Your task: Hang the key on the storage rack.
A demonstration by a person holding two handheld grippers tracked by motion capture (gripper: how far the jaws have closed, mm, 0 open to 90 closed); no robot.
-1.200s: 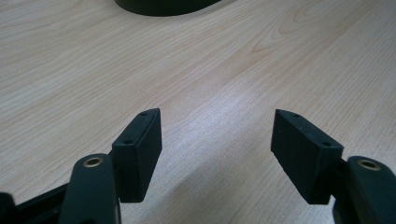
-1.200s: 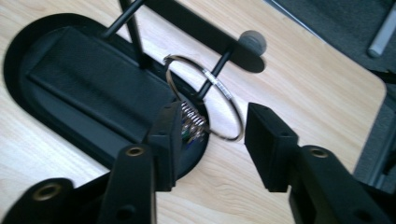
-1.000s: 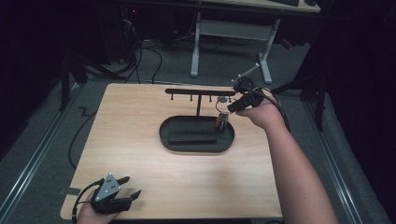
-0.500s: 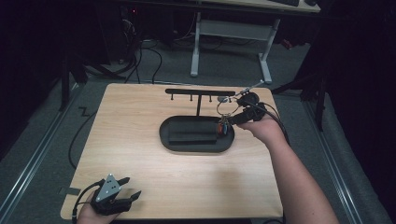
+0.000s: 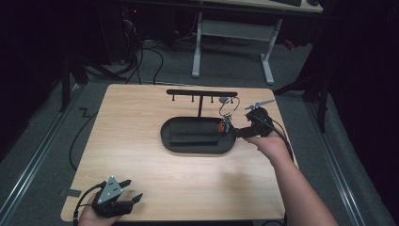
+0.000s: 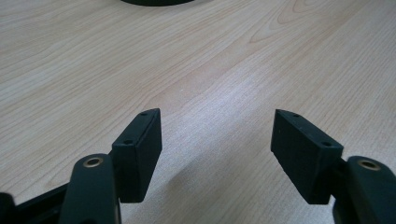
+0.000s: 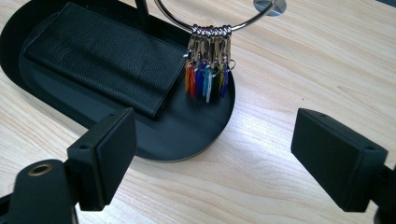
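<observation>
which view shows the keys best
The right gripper view: the keys hang close up from a ring over the tray, colours distinct, beside a wallet. The high view shows them as a small coloured cluster. The left gripper view looks at table.

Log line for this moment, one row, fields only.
left tongs: open, over bare table | right tongs: open, facing key ring hanging over tray | wallet: in tray

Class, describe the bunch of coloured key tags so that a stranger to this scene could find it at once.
Start at the black oval tray in the middle of the wooden table. A black wallet lies in it; beside that, a large metal ring hangs over the tray. The key tags dangle from it, the only bright colours there.
</observation>
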